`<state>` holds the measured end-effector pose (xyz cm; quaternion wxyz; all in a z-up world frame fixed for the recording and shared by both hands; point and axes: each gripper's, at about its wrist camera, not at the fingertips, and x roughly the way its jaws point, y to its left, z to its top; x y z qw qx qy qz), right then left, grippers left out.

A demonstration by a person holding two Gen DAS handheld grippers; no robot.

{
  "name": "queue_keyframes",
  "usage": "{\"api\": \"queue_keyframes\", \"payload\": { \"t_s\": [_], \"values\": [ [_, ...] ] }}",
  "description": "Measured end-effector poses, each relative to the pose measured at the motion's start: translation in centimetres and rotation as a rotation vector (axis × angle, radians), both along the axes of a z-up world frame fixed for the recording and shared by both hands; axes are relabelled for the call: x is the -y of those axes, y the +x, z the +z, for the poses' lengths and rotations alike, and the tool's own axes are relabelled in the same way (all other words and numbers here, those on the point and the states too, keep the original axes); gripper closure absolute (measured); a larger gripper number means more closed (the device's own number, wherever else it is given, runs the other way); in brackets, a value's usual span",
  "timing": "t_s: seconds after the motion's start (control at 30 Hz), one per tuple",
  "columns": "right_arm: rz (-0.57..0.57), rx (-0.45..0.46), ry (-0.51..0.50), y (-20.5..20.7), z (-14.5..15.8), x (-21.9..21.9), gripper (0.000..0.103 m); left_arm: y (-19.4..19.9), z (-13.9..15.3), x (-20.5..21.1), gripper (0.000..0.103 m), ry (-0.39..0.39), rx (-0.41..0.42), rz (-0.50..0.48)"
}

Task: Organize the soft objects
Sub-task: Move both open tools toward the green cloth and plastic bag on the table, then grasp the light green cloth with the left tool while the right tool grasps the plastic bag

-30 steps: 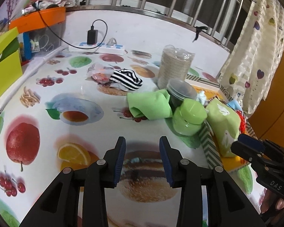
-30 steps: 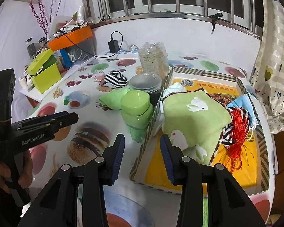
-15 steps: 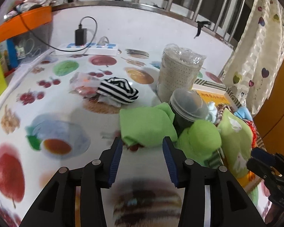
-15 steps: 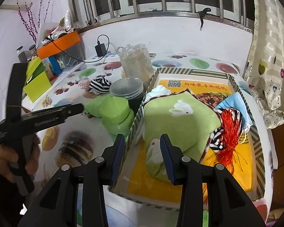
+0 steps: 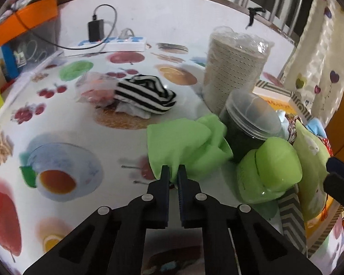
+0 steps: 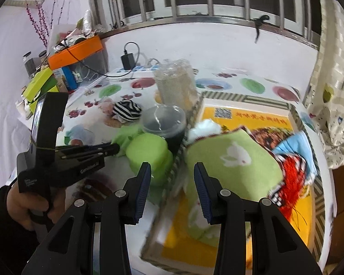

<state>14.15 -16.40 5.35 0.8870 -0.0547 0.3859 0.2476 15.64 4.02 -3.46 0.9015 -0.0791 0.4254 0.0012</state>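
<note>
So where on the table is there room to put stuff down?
The near-left tablecloth is bare, between the striped cloth and the left gripper. It's crowded around the green cups and inside the tray.

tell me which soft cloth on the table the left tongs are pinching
The plain green cloth beside the clear cup: the left tongs are shut on its near edge. The striped black-and-white cloth lies farther back, untouched.
</note>
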Motion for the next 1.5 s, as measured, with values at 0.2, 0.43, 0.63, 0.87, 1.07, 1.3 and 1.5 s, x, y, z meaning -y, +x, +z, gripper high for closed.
{"api": "queue_keyframes", "payload": {
  "t_s": [0.2, 0.43, 0.63, 0.87, 1.07, 1.3, 1.5],
  "values": [
    [0.075, 0.023, -0.005, 0.2, 0.8, -3.8, 0.063, -2.2, 0.8, -2.5, 0.098, -0.026, 0.033, 0.049],
    [0.182, 0.022, -0.011, 1.3, 0.7, -9.9, 0.063, -5.4, 1.8, -7.3, 0.098, -0.033, 0.081, 0.157],
    [0.246, 0.021, -0.038, 2.8, -0.3, -14.8, 0.063, -7.5, 1.9, -11.1, 0.098, -0.037, 0.094, 0.236],
    [0.271, 0.026, -0.075, 4.8, -1.2, -18.9, 0.063, -8.9, 1.9, -13.8, 0.098, -0.050, 0.113, 0.282],
    [0.231, 0.029, -0.085, 7.7, -1.8, -21.8, 0.063, -9.3, 1.7, -15.7, 0.098, -0.078, 0.128, 0.300],
    [0.164, -0.010, -0.142, 11.8, -4.0, -24.7, 0.063, -9.3, 1.2, -16.6, 0.098, -0.113, 0.129, 0.303],
    [0.088, -0.148, -0.104, 14.1, -6.2, -23.9, 0.064, -8.8, 0.7, -16.7, 0.098, -0.126, 0.115, 0.300]
  ]
}}
